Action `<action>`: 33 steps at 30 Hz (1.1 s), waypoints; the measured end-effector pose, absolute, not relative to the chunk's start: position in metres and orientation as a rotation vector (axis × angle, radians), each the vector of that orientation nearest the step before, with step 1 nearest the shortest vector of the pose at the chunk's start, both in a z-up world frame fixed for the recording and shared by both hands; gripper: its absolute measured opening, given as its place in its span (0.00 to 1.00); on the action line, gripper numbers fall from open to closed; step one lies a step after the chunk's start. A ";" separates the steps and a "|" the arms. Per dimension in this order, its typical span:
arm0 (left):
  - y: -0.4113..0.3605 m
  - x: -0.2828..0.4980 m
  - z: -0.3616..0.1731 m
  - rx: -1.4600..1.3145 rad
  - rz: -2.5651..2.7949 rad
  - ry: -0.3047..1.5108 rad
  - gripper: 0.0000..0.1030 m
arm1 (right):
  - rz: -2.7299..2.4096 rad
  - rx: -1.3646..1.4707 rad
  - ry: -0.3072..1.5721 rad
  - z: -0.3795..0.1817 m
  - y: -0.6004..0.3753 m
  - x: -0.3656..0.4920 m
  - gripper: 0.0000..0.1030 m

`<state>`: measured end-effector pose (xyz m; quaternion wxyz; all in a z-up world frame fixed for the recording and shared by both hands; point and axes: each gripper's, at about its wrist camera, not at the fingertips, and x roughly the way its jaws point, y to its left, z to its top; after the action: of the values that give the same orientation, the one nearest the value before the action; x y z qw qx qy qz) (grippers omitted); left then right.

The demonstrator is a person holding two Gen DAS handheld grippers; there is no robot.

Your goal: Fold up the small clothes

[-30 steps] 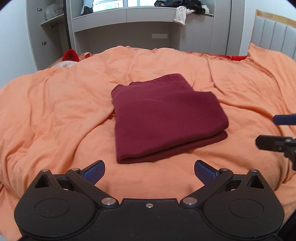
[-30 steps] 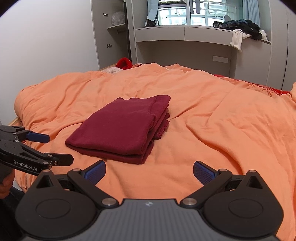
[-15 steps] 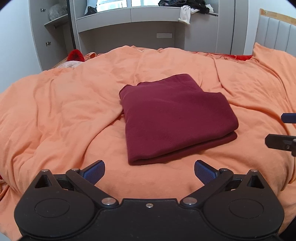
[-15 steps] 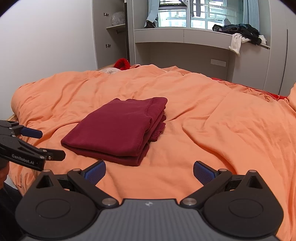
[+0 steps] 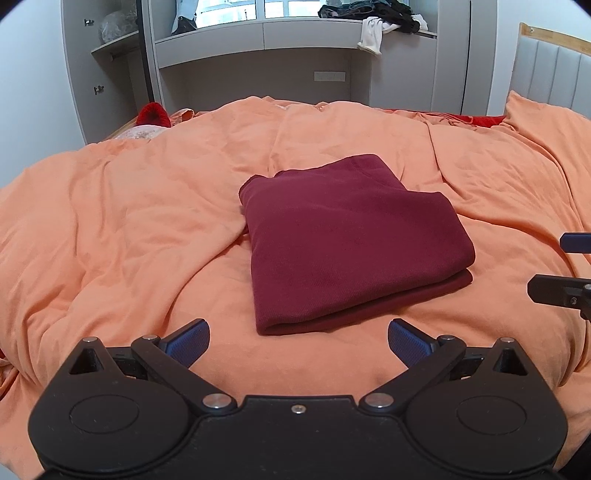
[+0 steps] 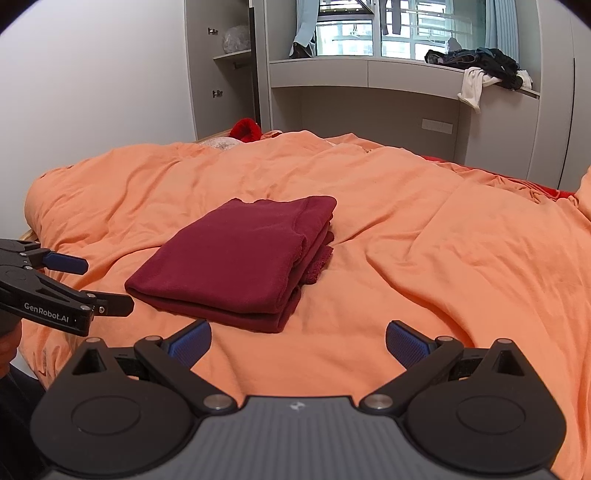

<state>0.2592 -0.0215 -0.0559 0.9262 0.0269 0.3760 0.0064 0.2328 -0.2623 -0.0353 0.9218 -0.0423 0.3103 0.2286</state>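
The folded garment (image 5: 351, 236) is matt, soft maroon knit cloth. The duvet (image 5: 129, 221) is orange cotton-like cloth, matt and creased. Both tongs are matt black plastic with silvery metal rivets (image 6: 218, 401) and ribbed blue pads (image 5: 408, 341).

Both tongs (image 5: 297, 338) (image 6: 297, 339) farther back

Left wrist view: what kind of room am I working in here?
Most likely a bedroom: an orange duvet covers a bed with a padded headboard, and built-in grey shelving under a window holds loose clothes.
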 end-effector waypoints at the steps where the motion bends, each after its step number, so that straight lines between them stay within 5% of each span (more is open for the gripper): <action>1: -0.022 0.259 -0.056 0.057 0.013 0.772 1.00 | 0.470 -0.088 0.638 -0.036 -0.262 0.233 1.00; 33: -0.019 0.259 -0.056 0.044 0.028 0.766 1.00 | 0.483 -0.085 0.648 -0.038 -0.260 0.234 1.00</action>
<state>0.2590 -0.0194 -0.0558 0.9273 0.0214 0.3736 0.0137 0.2340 -0.2597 -0.0375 0.9186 -0.0412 0.3151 0.2348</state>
